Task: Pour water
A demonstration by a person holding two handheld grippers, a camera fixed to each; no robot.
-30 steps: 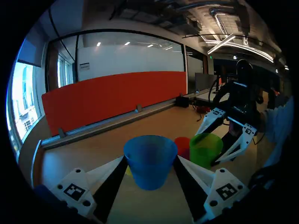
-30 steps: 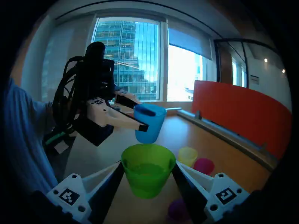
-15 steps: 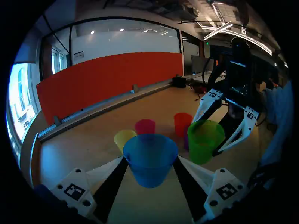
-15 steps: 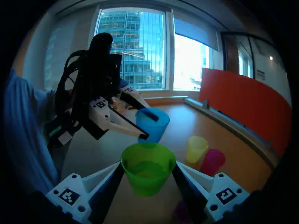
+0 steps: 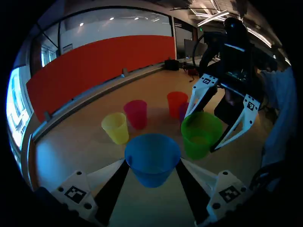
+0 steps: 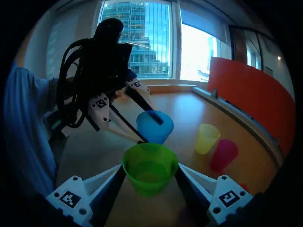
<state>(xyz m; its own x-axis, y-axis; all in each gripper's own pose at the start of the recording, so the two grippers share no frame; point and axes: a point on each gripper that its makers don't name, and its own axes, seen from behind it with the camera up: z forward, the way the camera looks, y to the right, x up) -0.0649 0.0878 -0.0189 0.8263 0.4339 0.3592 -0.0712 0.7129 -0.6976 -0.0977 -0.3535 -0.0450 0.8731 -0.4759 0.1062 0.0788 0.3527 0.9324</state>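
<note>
My left gripper (image 5: 152,166) is shut on a blue cup (image 5: 152,159), held upright above the wooden table (image 5: 75,147). In the right gripper view the same blue cup (image 6: 154,126) sits between the left gripper's fingers just beyond the green one. My right gripper (image 6: 150,176) is shut on a green cup (image 6: 150,172) with a little liquid at its bottom. From the left gripper view, the green cup (image 5: 201,134) hangs to the right of the blue cup, close beside it, in the right gripper (image 5: 206,128).
On the table stand a yellow cup (image 5: 116,128), a pink cup (image 5: 136,113), an orange cup (image 5: 176,103) and a purple cup (image 5: 183,111) behind the green one. An orange partition (image 5: 94,64) runs along the far edge. A person's blue sleeve (image 6: 22,128) is at the left.
Both cameras have tilted downward, bringing the standing cups on the table into fuller view. The blue and green cups have come closer together and lower.
</note>
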